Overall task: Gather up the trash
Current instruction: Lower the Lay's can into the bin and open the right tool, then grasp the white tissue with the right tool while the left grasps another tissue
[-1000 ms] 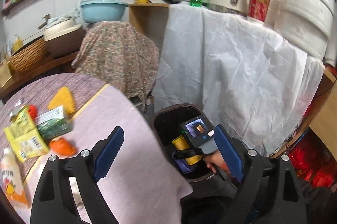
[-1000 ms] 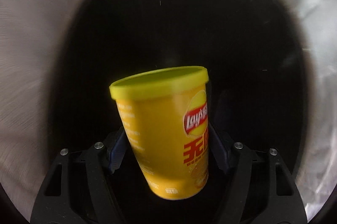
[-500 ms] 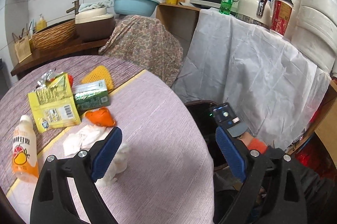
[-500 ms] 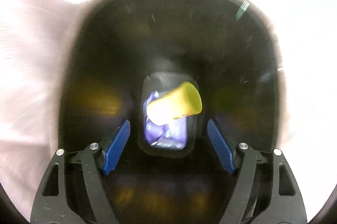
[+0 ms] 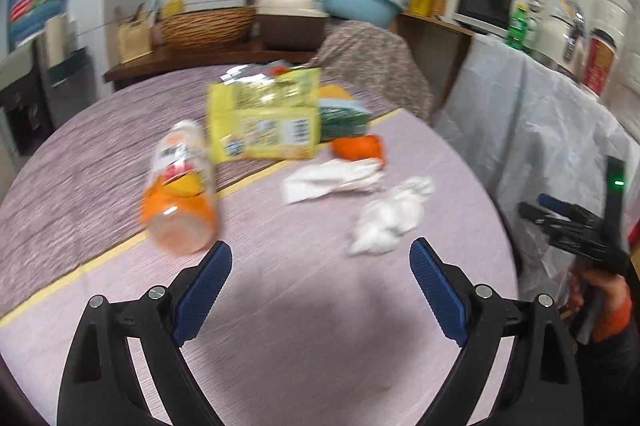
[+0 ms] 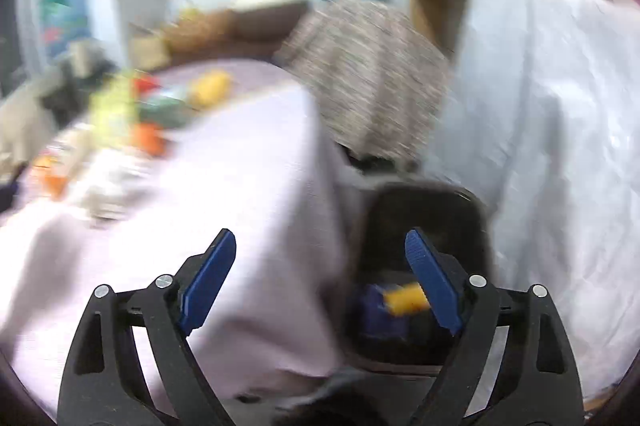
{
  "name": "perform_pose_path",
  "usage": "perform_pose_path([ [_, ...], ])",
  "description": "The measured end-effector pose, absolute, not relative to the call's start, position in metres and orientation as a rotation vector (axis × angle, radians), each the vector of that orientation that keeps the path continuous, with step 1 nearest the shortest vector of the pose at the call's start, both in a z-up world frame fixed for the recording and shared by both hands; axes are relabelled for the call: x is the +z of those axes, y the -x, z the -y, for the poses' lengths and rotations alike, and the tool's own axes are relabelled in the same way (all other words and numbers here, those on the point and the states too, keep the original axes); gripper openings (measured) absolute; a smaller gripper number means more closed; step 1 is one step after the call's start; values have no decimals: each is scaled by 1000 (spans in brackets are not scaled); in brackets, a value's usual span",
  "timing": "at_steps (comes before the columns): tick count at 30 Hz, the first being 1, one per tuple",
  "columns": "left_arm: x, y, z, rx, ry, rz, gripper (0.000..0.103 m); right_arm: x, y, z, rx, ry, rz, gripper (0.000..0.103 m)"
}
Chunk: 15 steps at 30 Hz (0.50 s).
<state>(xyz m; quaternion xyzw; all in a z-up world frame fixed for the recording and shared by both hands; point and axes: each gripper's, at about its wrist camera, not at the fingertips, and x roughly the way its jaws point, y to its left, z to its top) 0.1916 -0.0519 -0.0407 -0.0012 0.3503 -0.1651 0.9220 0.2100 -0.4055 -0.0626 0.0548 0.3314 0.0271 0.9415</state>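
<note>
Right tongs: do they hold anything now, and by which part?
Nothing. The right tongs have just been opening and stand empty; the yellow can lies in the bin.

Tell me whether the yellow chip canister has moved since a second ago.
Yes. The yellow chip canister has dropped out of the right gripper, whose jaws have just been opening, empty, and lies at the bottom of the black bin.

We can't read the blurred yellow packet (image 5: 264, 118) label; table (image 6: 224, 186) litter in right wrist view = smears.
</note>
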Motion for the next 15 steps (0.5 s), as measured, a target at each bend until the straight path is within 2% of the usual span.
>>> perform_pose_path([
  [5, -50, -183, 6, -245, 45, -731, 89, -38, -211, 338, 224, -70, -632, 87],
  [15, -56, -179, -18, -235, 80, -731, 89, -35, -245, 235, 342, -19, -758, 87],
])
